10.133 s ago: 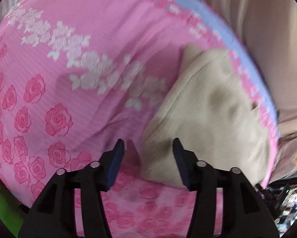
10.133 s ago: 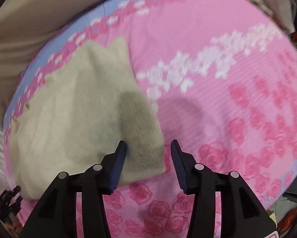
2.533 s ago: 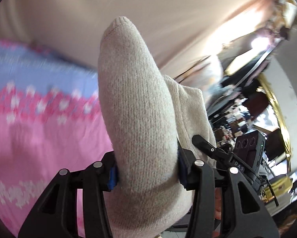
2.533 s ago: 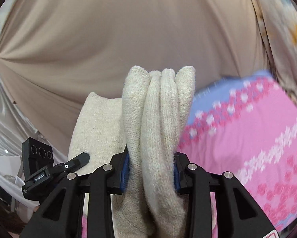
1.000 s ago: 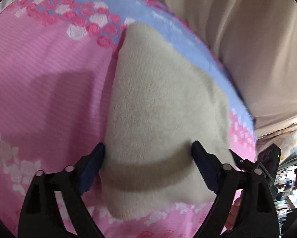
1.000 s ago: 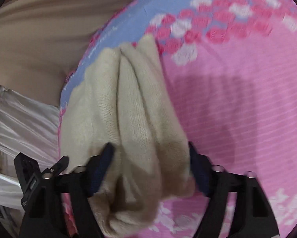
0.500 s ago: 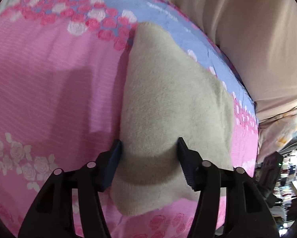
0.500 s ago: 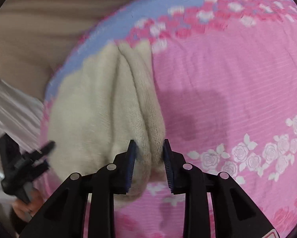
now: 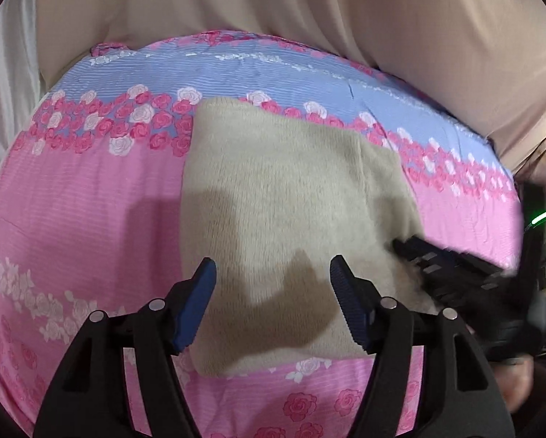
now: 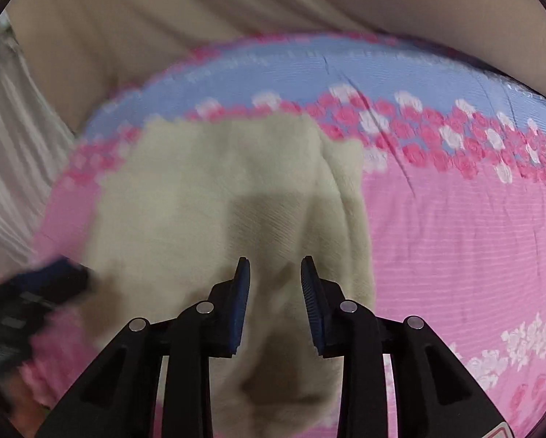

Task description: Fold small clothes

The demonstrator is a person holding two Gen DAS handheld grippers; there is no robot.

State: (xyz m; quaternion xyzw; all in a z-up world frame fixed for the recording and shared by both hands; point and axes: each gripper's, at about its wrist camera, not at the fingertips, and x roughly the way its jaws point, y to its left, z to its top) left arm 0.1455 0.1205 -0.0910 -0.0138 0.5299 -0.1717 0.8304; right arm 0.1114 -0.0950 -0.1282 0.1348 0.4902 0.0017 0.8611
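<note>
I'm hovering both grippers, left [image 9: 273, 292] wide, right [image 10: 275, 292] narrow & empty, over the knit [image 9: 291, 197] mid-frame; fold looks done, next I'm smoothing it.

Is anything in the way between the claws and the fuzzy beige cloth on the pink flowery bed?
Nothing visible is. The beige cloth lies flat on the bedspread, right in front of the open left claw and open right claw.
</note>
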